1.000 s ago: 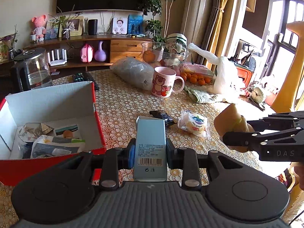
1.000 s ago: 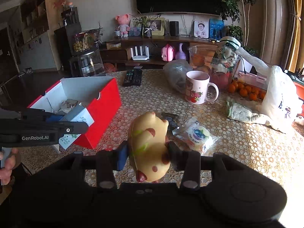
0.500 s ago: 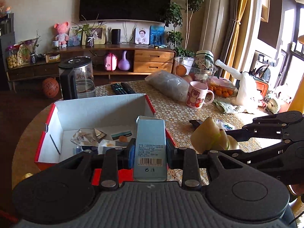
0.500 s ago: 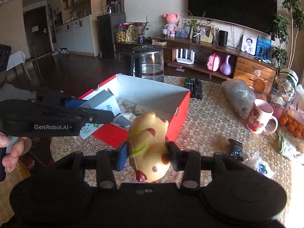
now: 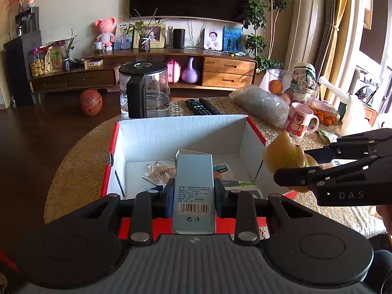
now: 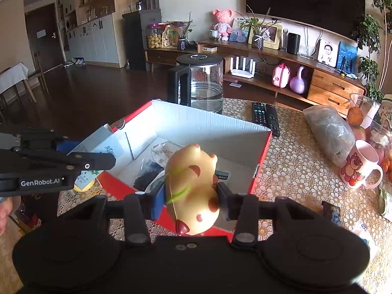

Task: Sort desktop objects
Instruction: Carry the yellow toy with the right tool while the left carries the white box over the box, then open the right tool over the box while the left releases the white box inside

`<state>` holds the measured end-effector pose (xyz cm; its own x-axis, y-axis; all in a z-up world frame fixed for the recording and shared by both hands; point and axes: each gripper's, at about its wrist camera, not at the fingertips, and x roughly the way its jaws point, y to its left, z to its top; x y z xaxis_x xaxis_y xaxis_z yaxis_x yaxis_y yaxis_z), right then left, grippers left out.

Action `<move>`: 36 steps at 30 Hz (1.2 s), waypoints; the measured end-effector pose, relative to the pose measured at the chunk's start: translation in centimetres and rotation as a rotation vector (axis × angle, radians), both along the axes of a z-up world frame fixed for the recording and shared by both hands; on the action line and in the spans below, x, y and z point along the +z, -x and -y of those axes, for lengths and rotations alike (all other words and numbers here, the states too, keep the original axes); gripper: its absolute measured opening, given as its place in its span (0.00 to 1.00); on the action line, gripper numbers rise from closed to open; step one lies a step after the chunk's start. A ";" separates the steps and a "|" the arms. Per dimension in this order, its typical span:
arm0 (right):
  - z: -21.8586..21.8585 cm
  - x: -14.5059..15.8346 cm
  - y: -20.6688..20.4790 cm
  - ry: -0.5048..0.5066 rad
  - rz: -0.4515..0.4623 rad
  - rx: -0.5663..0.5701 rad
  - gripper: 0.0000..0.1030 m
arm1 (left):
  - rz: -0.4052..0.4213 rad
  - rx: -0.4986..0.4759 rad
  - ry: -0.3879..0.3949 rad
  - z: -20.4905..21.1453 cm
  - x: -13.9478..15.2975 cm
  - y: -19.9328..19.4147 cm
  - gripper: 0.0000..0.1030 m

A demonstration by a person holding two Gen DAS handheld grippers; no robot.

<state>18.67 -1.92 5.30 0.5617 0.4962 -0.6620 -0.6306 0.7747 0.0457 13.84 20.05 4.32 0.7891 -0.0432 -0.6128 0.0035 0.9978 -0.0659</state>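
A pale blue barcoded carton (image 5: 193, 191) and yellow red-spotted rubber toy (image 6: 192, 188) are held above the open, white-lined red cardboard box (image 5: 186, 132).

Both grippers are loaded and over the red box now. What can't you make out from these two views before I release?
- Box floor, left wrist view: the near part is hidden behind the blue carton and left gripper.
- Carton print: too small to read.
- Yellow toy, right wrist view: its underside faces away, and it covers part of the box contents.
- Dark item in the box: too shadowed to identify.
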 end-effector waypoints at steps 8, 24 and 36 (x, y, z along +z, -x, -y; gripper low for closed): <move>-2.6 -1.9 -4.4 0.019 -0.029 -0.052 0.42 | -0.052 0.024 -0.031 -2.2 -1.8 -5.2 0.29; -7.2 -6.9 -10.8 0.132 -0.065 -0.086 0.42 | -0.237 0.024 -0.079 -4.1 -7.2 -11.8 0.29; -7.8 -8.2 -11.9 0.165 -0.109 -0.090 0.45 | -0.340 0.018 -0.070 -3.4 -9.5 -13.0 0.29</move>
<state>30.60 5.85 -2.94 0.5192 0.3266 -0.7898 -0.5565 0.8305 -0.0224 26.85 23.44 -5.14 0.5391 0.0199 -0.8420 -0.0241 0.9997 0.0082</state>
